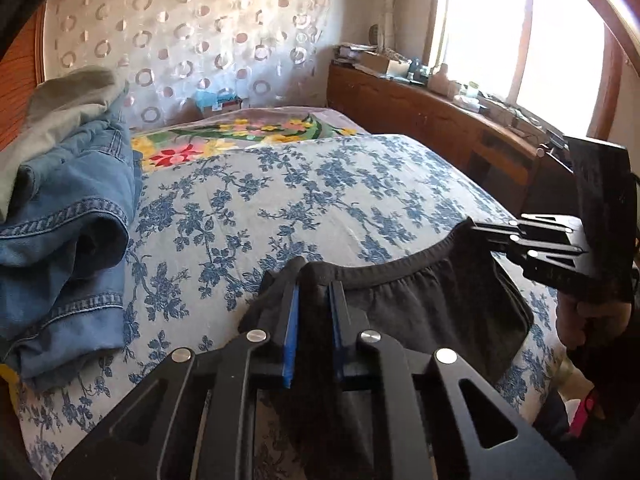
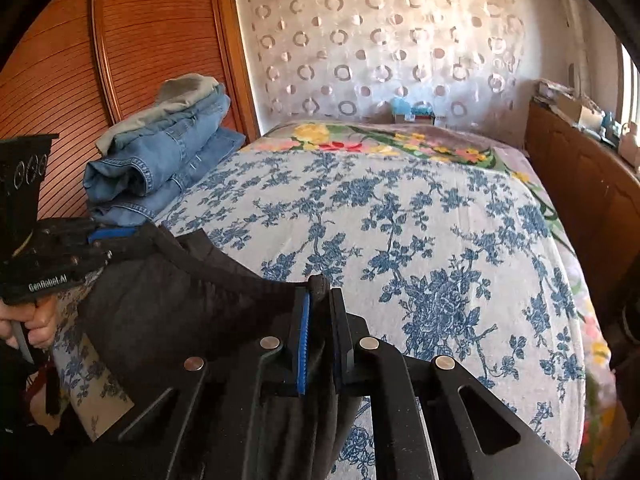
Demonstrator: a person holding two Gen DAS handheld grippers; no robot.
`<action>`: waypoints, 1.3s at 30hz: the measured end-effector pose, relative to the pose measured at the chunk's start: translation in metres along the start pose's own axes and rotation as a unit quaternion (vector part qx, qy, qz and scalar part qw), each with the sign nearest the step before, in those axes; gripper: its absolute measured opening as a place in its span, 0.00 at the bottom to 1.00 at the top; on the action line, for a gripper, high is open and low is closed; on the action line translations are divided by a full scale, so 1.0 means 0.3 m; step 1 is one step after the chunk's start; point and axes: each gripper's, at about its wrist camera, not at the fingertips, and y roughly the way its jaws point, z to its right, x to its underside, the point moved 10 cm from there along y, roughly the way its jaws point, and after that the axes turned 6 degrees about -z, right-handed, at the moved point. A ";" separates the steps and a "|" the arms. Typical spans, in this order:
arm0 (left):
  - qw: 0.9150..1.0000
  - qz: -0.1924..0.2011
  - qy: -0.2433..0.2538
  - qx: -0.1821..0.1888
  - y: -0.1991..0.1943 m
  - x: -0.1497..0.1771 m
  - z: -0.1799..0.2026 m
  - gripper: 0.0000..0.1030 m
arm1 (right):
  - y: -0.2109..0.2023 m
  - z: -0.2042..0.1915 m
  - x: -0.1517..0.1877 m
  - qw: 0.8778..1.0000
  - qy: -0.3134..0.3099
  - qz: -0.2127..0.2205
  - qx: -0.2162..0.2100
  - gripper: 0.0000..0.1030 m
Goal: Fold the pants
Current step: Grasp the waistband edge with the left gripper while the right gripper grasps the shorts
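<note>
Black pants (image 1: 424,300) with an elastic waistband hang stretched between my two grippers above the near edge of the bed. My left gripper (image 1: 314,280) is shut on one end of the waistband. It also shows at the left of the right wrist view (image 2: 108,240). My right gripper (image 2: 320,292) is shut on the other end of the pants (image 2: 180,304). It also shows at the right of the left wrist view (image 1: 476,226). The legs hang below, out of sight.
The bed (image 2: 400,220) has a blue floral sheet and a bright flowered blanket (image 2: 380,140) at its far end. A pile of folded jeans (image 1: 68,232) with a grey garment on top lies at the bed's left side. A cluttered wooden cabinet (image 1: 432,108) stands along the right.
</note>
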 end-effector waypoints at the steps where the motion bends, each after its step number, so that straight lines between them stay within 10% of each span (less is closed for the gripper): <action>1: 1.000 -0.004 0.000 -0.003 0.013 -0.001 -0.003 0.15 | 0.012 0.002 0.008 1.000 -0.001 -0.007 0.003 0.09; 7: 0.999 -0.039 0.001 -0.019 0.078 0.039 -0.018 0.24 | 0.014 0.018 0.017 1.000 0.002 -0.013 0.025 0.20; 11: 0.998 -0.051 -0.011 -0.019 0.088 0.062 -0.036 0.53 | -0.006 0.039 0.025 1.000 0.015 -0.012 0.023 0.41; 39: 0.997 -0.075 0.007 -0.021 0.113 0.090 -0.054 0.70 | 0.074 0.023 0.073 0.998 -0.011 -0.057 0.028 0.56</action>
